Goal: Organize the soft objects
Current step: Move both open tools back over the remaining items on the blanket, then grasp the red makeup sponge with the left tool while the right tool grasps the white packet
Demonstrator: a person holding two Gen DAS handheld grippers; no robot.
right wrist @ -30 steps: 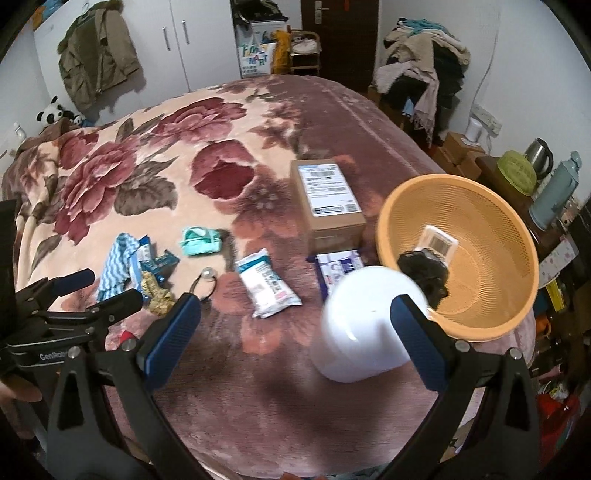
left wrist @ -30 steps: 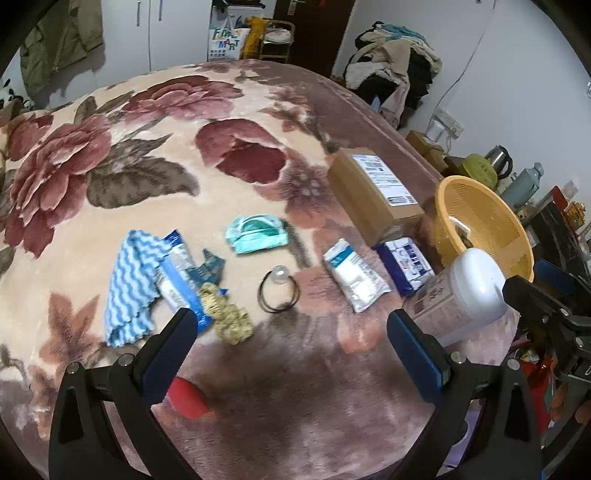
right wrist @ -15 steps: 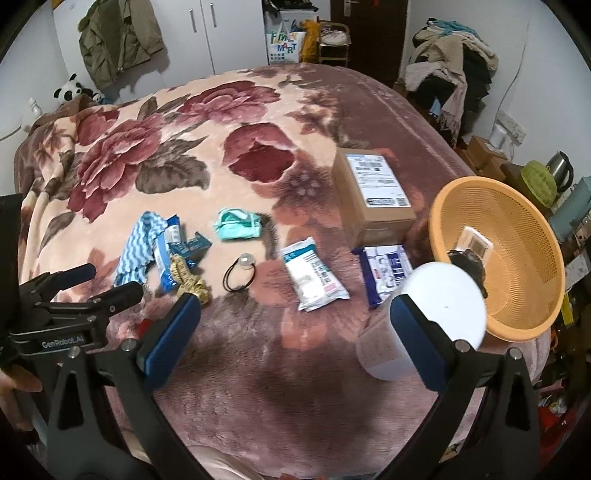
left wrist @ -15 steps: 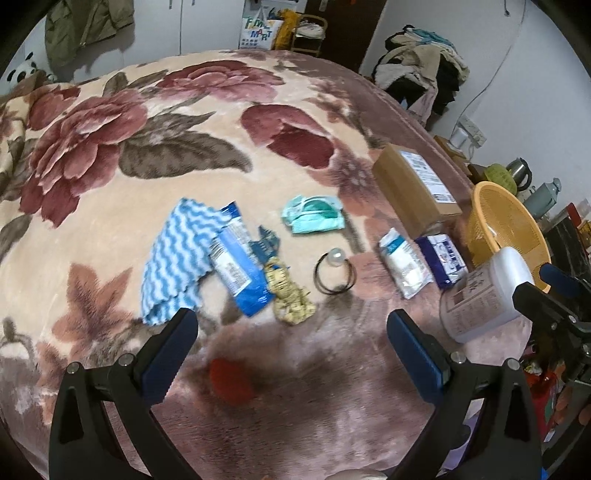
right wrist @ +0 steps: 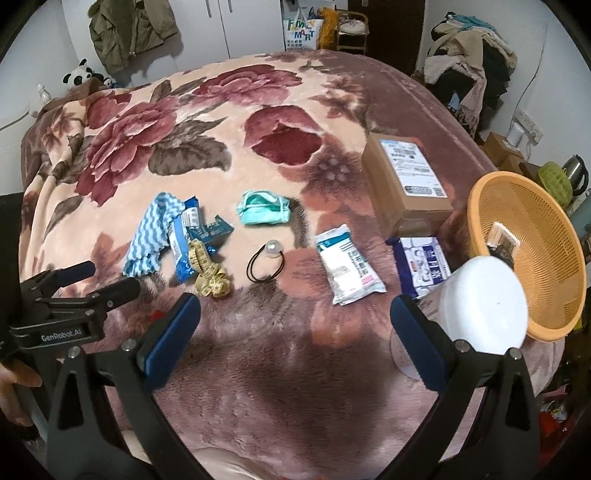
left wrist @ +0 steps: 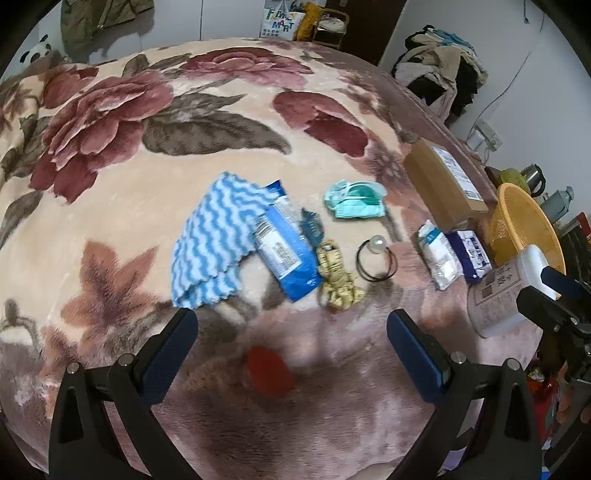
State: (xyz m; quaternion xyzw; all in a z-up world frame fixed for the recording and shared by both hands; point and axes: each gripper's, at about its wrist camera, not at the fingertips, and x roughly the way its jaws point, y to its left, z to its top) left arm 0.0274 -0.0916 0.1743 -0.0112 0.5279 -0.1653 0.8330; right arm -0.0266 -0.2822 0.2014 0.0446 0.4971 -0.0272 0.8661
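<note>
- A brown cardboard box [right wrist: 404, 186] with a shipping label lies on the floral blanket [right wrist: 192, 122].
- A white jar [right wrist: 476, 306] stands near the blanket's edge.
- A green jacket [right wrist: 129, 27] hangs on the white wardrobe.
- A panda plush [right wrist: 79, 75] sits beside the bed.

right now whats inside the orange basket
In the right wrist view, the orange basket holds a small flat pack beside something dark. The white jar in front covers the basket's near side, so anything there can't be seen.
</note>
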